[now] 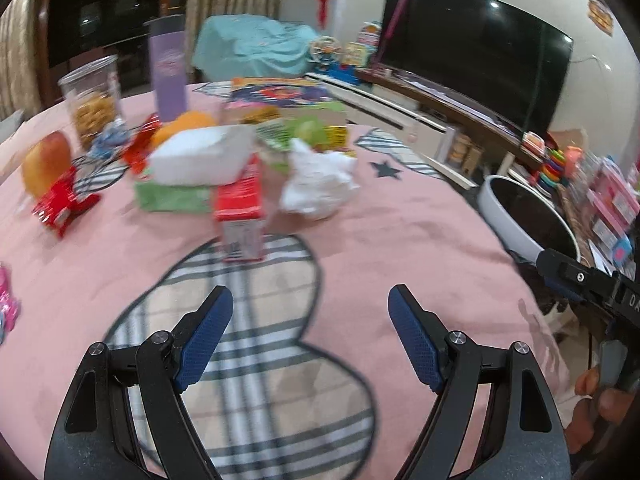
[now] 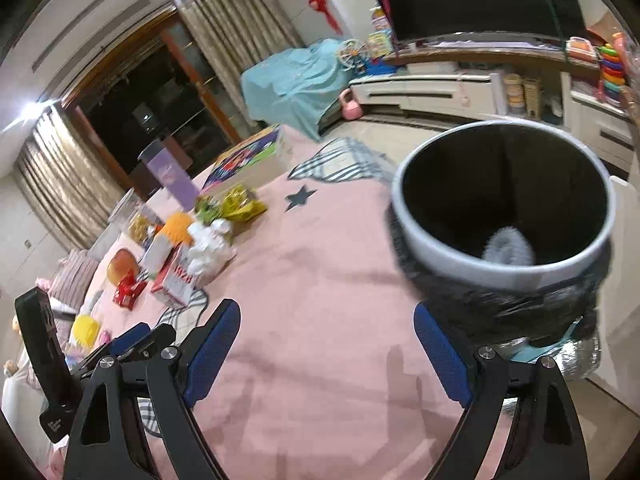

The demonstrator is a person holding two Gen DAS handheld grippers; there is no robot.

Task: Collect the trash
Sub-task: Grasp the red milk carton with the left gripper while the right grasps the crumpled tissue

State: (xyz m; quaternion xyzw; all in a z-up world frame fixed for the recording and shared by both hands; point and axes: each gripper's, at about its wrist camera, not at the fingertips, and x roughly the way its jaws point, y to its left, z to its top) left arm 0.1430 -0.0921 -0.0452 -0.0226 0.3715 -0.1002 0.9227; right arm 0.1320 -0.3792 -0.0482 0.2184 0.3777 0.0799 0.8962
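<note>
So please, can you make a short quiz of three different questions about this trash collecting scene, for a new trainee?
1. True or false: the left gripper is shut on the crumpled white tissue.
2. Multiple choice: where does the trash bin stand? A) in the middle of the pink tablecloth; B) beside the table edge, on the right gripper's side; C) on the TV shelf.
3. Fill in: something pale and crumpled already lies at the bin's ____.

Key
1. False: its jaws are wide apart with nothing between them, and the tissue lies farther ahead.
2. B.
3. Bottom.
</note>
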